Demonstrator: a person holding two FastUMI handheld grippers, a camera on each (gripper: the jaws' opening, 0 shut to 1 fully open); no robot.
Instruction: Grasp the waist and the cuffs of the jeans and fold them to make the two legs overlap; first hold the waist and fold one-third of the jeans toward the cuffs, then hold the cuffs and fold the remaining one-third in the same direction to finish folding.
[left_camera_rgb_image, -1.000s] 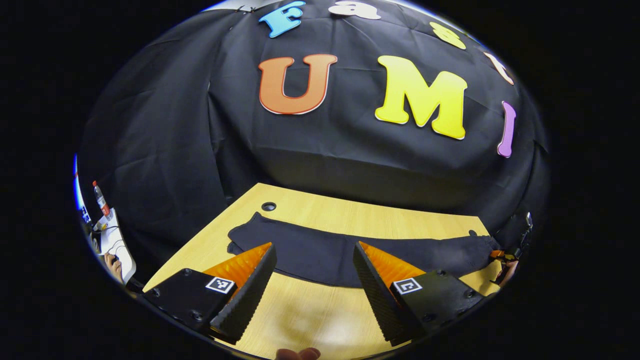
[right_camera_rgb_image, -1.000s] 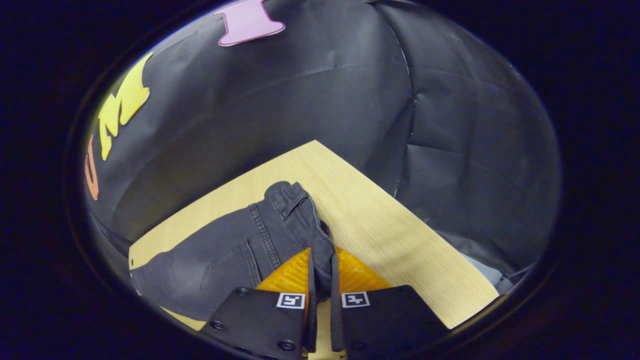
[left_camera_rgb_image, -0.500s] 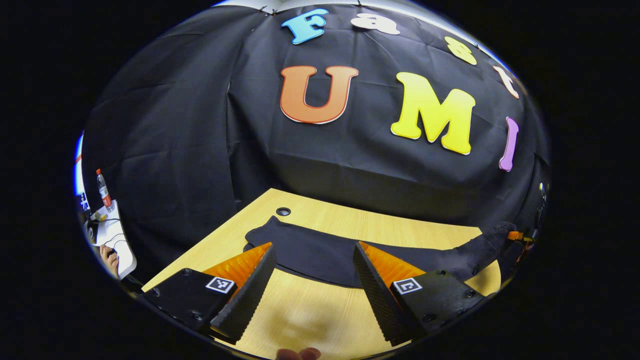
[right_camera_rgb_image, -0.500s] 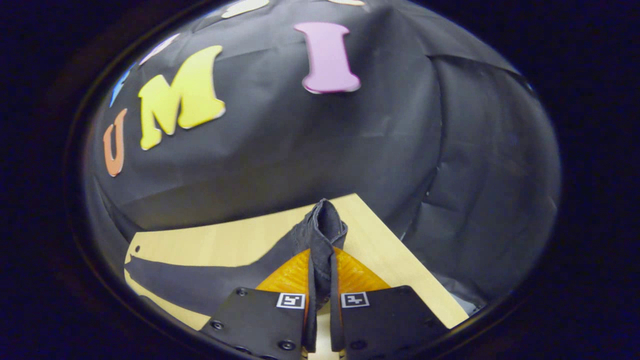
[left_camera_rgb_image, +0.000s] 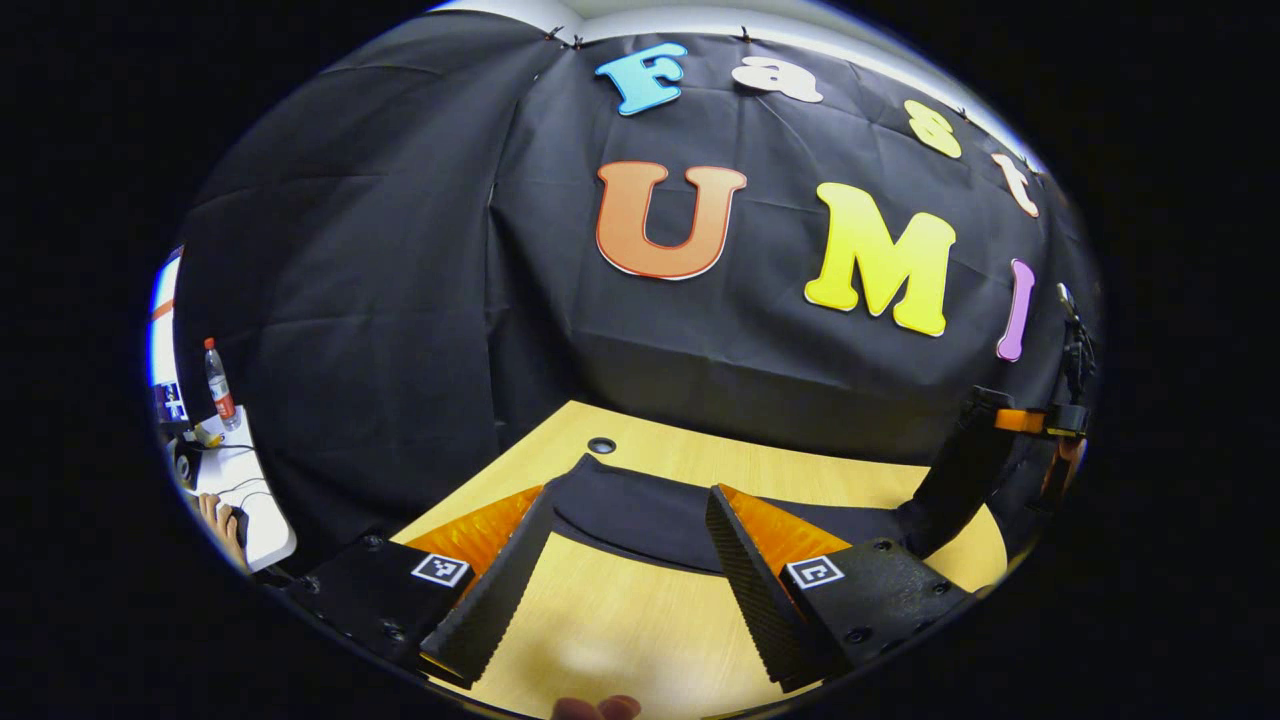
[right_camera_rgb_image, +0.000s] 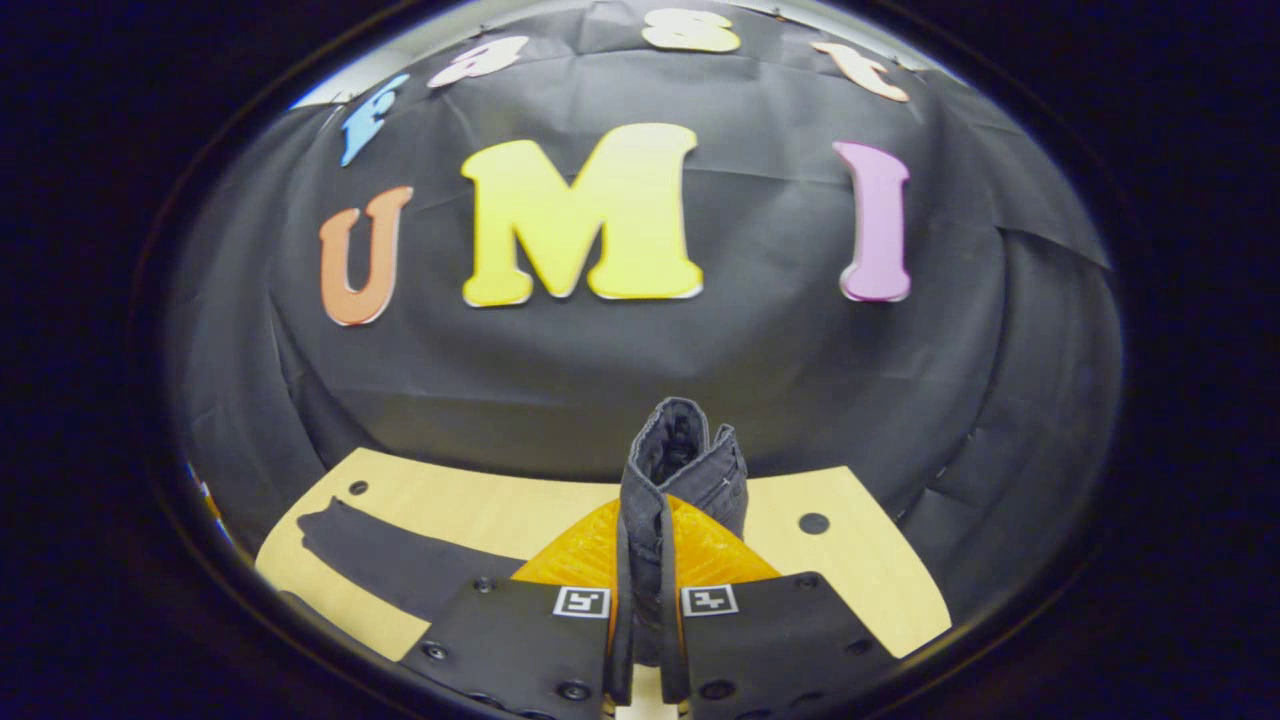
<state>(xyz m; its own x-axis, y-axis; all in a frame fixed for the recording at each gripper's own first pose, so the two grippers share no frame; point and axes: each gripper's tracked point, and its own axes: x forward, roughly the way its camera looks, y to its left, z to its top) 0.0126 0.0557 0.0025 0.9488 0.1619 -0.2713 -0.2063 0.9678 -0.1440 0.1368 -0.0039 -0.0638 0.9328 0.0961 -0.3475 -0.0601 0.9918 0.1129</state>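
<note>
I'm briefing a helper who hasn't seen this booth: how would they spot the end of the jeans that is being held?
Start at the wooden table before the black cloth wall. Dark jeans lie along it, and one end is raised off the wood. That bunched end stands pinched in the shut right gripper, while the other end lies flat.

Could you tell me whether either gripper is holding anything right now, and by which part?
The right gripper is clamped on the jeans at the waist end, lifted off the table. The left gripper is open, holding nothing.
</note>
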